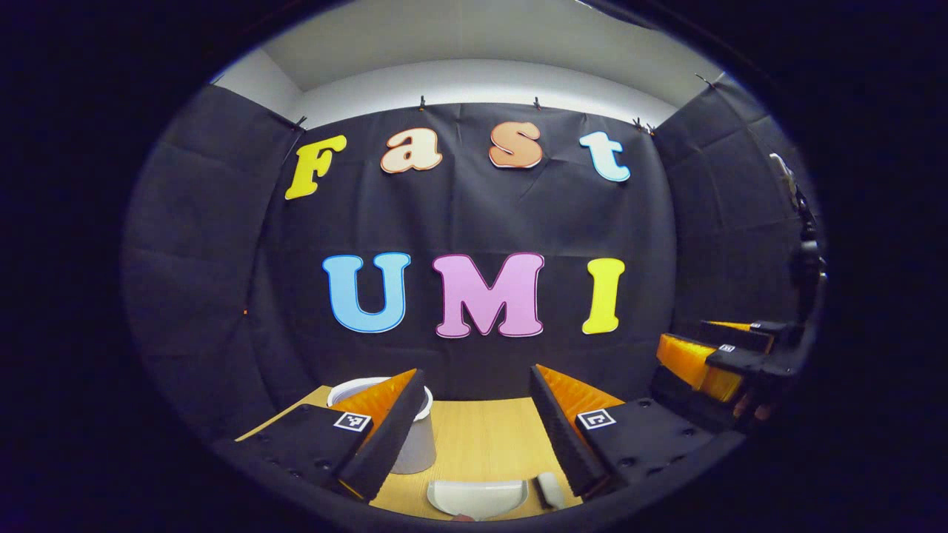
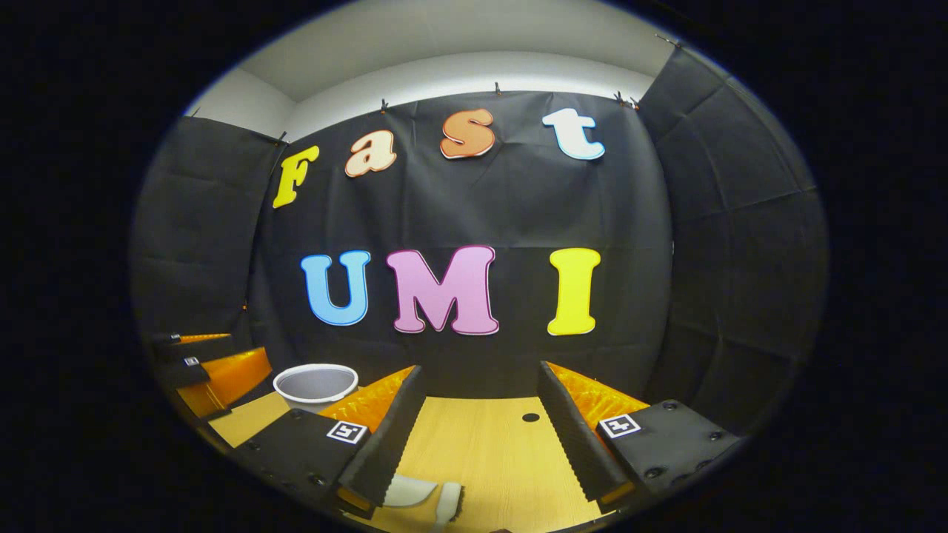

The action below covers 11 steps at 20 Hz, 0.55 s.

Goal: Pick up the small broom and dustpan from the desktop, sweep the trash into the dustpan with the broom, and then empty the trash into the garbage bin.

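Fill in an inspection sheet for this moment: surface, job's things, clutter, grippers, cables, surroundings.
Surface: wooden desktop, with a small dark hole.
Job's things: dustpan and small broom lie side by side at the near edge; garbage bin stands upright at the back left. Trash: not made out.
Clutter: nothing seen.
Grippers: left gripper and right gripper both open, holding nothing.
Cables: nothing seen.
Surroundings: black cloth wall.

Dustpan (image 1: pixel 478 497) between open hand-held gripper (image 1: pixel 474 422) fingers.

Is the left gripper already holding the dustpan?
No. In the left gripper view the dustpan lies on the desktop between the open fingers, untouched.
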Motion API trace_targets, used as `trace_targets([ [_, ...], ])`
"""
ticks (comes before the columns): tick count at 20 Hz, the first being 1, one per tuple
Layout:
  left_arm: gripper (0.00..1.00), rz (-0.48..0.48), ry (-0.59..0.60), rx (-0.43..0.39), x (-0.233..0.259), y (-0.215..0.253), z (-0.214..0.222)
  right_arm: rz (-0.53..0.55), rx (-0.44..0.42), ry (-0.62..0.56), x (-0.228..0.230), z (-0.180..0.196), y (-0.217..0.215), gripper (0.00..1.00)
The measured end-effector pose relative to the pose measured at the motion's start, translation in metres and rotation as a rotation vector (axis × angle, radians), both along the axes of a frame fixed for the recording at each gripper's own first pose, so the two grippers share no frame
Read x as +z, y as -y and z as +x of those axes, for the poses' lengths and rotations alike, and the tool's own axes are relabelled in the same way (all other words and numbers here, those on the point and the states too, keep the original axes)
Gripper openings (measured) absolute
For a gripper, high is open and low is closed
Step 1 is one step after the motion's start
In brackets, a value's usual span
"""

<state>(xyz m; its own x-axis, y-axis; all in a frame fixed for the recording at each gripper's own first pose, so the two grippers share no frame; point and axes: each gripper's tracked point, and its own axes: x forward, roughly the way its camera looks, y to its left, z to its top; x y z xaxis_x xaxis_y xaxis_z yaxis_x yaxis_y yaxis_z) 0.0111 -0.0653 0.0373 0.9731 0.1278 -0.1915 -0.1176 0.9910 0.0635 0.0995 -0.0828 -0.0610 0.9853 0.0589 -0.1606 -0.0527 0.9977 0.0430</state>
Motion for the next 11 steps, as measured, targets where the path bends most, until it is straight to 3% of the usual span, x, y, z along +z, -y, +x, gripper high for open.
trace_targets([
  [2,0.83,-0.022,0.033,0.0,0.034,0.002,-0.017,0.01,-0.001,-0.003,0.012,-0.011,-0.006,0.97],
  [7,0.83,-0.019,-0.004,-0.04,0.029,-0.008,-0.055,-0.02,-0.032,0.02,0.048,-0.051,-0.021,0.96],
  [11,0.83,-0.14,-0.022,-0.044,0.021,-0.013,-0.081,-0.068,-0.001,0.054,0.078,-0.081,-0.034,0.96],
])
